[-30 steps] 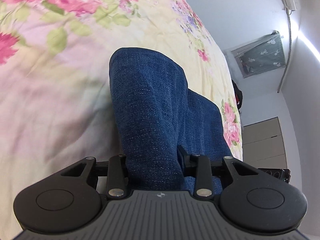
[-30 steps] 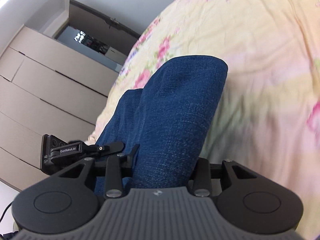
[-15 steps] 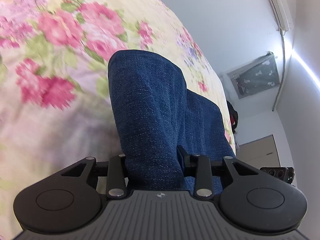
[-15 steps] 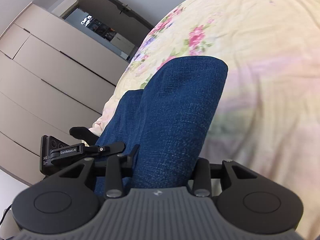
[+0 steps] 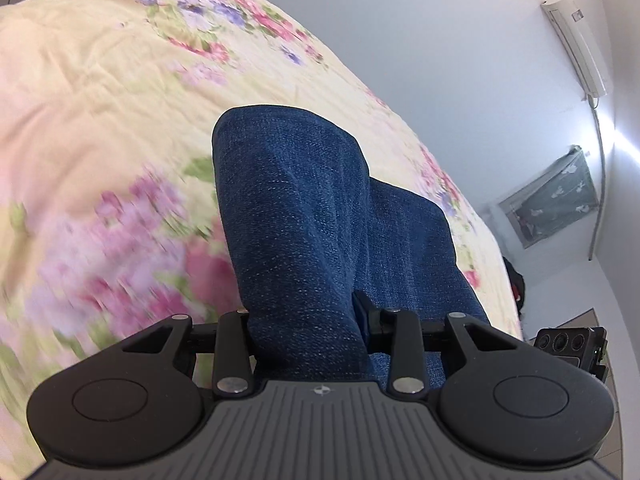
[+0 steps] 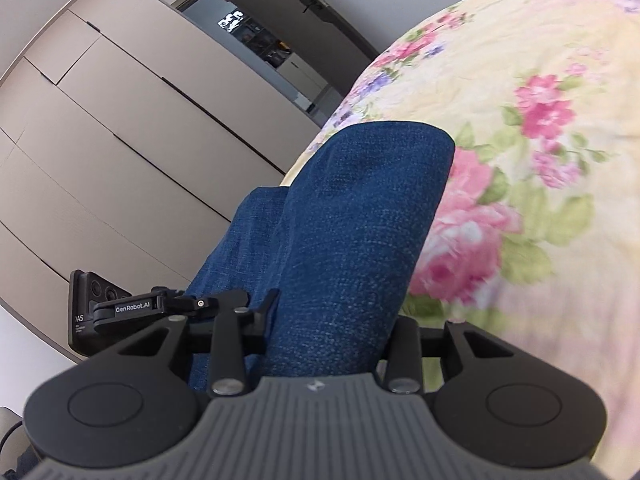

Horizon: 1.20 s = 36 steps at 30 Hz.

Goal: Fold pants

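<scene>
Denim pants (image 5: pixel 304 240) bunched thick in both grips, held above the floral bed (image 5: pixel 100 80). Left gripper (image 5: pixel 316 328) jaws pinch one bundle of fabric; right gripper (image 6: pixel 320 320) jaws pinch another. Rest of the garment hangs between them, out of sight. Risk: folded layers could slip apart in the pinch or land skewed if one hand leads; loose fabric may drag and wrinkle the fold.

pants (image 5: pixel 304 216): the blue denim you hold, coarse weave
bedspread (image 5: pixel 100 92): soft matt floral cloth
left gripper (image 5: pixel 308 320): your matt black plastic
wardrobe (image 6: pixel 100 152): smooth matt beige panels
</scene>
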Tool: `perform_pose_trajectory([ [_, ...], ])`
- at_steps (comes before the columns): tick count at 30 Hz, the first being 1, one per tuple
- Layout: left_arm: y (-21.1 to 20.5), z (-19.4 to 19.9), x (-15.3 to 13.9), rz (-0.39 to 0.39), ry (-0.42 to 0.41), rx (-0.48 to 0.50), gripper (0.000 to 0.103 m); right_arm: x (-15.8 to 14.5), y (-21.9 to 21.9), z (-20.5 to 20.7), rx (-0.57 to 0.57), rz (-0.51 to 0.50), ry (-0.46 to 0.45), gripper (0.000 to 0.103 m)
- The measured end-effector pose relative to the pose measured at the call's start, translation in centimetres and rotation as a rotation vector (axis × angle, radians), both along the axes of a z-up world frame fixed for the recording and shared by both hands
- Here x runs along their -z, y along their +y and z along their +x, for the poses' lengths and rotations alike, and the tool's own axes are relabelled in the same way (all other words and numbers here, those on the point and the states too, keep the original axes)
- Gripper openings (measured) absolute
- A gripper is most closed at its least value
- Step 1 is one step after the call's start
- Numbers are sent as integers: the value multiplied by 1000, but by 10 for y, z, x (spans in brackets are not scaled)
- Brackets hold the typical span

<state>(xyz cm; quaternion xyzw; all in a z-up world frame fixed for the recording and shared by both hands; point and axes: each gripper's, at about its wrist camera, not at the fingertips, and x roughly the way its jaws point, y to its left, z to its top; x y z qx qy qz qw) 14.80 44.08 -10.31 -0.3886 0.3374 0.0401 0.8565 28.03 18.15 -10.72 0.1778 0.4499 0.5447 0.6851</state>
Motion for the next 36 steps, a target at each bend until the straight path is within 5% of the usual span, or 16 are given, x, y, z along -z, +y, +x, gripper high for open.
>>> perform_pose_trajectory([
  [6,47,11,51,-3,67,-14,42,45,52,14,-4,0,31,34],
  [8,57,8,76,-43,100,-27,48,66,64,15,-7,-25,58,34],
  [10,61,0,92,-80,106,-39,71,89,70,14,-8,-62,89,38],
  [15,59,-11,95,-95,111,-29,77,127,48,15,43,-42,245,46],
  [23,49,-31,88,-60,152,-98,84,118,-1,-6,101,-78,238,48],
  [29,30,-49,71,2,245,-192,94,106,-33,-33,117,-206,194,49],
  [36,-28,-65,18,224,338,-194,91,65,-48,-90,120,-490,-42,52],
])
